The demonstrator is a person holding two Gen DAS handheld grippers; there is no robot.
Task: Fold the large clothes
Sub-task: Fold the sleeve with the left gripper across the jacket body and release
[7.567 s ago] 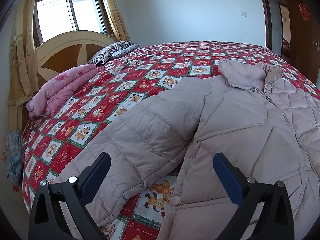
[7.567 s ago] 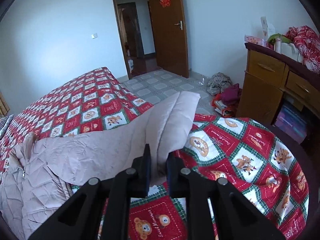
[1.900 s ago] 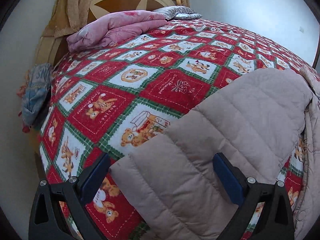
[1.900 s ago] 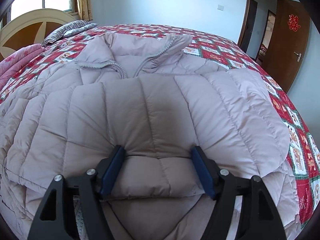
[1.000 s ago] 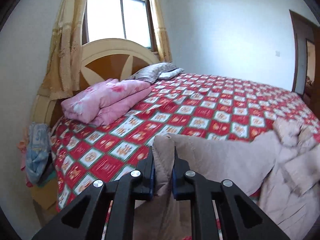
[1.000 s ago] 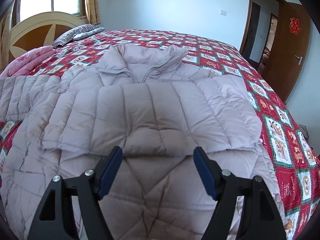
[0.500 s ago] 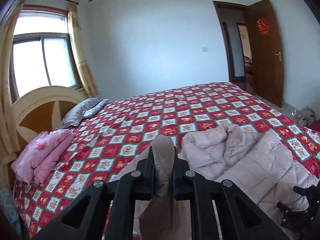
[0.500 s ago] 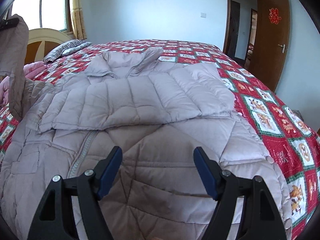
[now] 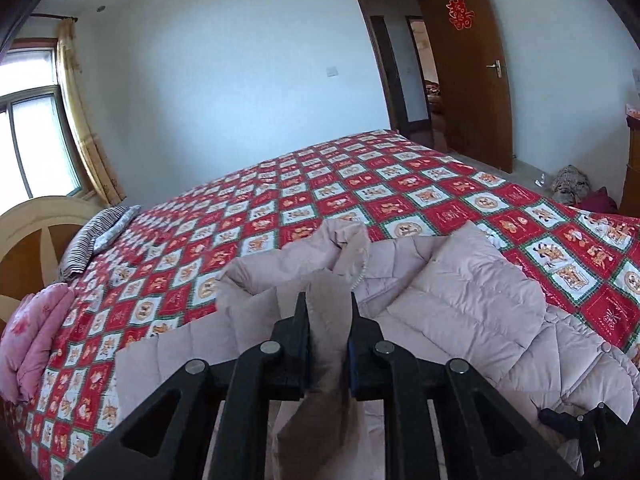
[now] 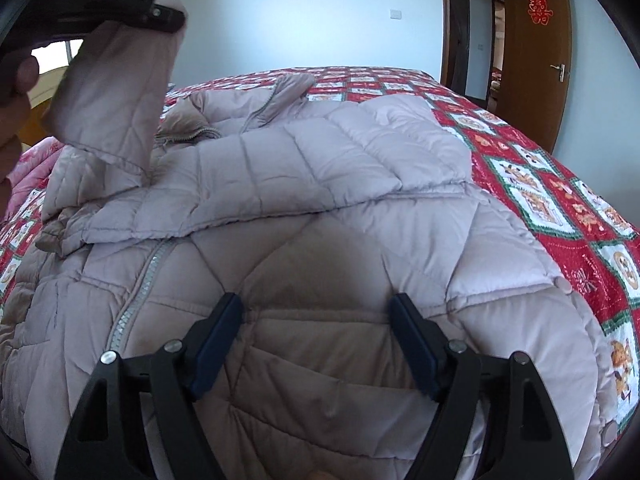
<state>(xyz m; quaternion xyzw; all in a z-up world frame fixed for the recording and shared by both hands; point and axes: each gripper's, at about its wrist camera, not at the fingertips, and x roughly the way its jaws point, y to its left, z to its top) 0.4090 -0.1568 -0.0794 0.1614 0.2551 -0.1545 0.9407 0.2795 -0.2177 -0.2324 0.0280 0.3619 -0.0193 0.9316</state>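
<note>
- Two tools in play, nearest first: right gripper (image 10: pixel 314 304) poised over the lower front of the down jacket (image 10: pixel 320 184), jaws spread wide with nothing pinched. Closing here without care could bunch the puffy quilting and drag the whole coat toward the bed edge.
- Just beside it, the zipper (image 10: pixel 136 292) running up the front. Could catch a blue pad on a low sweep and pull the front panels askew.
- Further up, right sleeve (image 10: pixel 340 148) already laid flat across the chest. Easily knocked out of place by anything dropped on it carelessly.
- Up at the left, left gripper (image 9: pixel 326 304) pinching the left sleeve (image 9: pixel 332 292) at the cuff and holding it in the air above the jacket, jaws having just been easing apart with the fabric between them. Biggest risk right here: slick, springy fabric sliding out of a slackening grip, then landing crumpled at the shoulder instead of flat over the other sleeve.
- Beyond that, collar (image 10: pixel 288 84) rumpled and half standing. Likely to leave a lump in the fold if not flattened.
- Farthest out, teddy-bear bedspread (image 9: pixel 400 200) under everything. Could ripple under a hard tug, taking the jacket's alignment with it.
</note>
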